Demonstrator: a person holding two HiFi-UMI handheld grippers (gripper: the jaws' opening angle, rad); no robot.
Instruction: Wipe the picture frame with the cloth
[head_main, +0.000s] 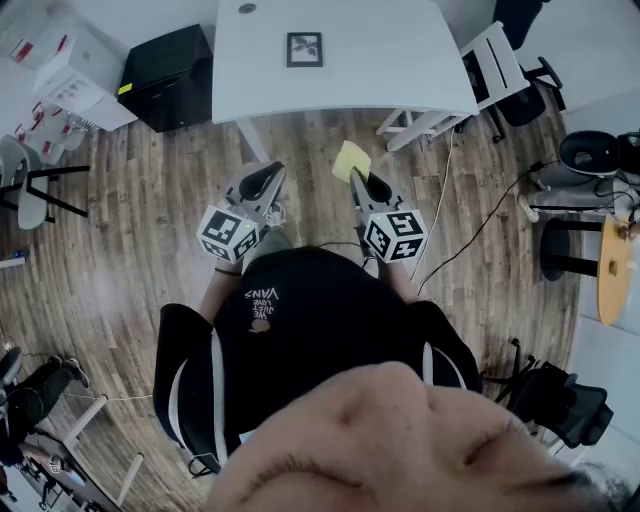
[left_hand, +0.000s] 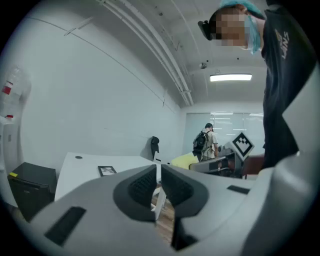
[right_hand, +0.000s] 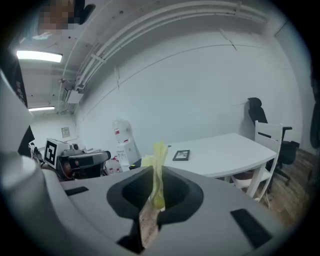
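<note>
Office, I'd say — a plain white desk (head_main: 340, 70) sits ahead of my left tongs (head_main: 266, 175) and right tongs (head_main: 362, 182). A black swivel chair (head_main: 520, 95) and a white chair (head_main: 495, 55) are out beyond the right tongs. A black cabinet (head_main: 168, 75) and a water dispenser (right_hand: 122, 142) are beyond the left. Wood-plank floor (head_main: 150, 220) below them, strip light (left_hand: 231, 77) overhead, bare white walls — plus a person with a backpack (left_hand: 205, 142) by glass panels (left_hand: 225, 125).

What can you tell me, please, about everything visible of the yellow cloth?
The cloth is pale yellow, thin and soft-looking, and gathered into upright folds. The right gripper has its tongs shut on the lower part, and the rest sticks out past the tips. It is held in the air over the wooden floor, short of the white table, touching nothing else.
</note>
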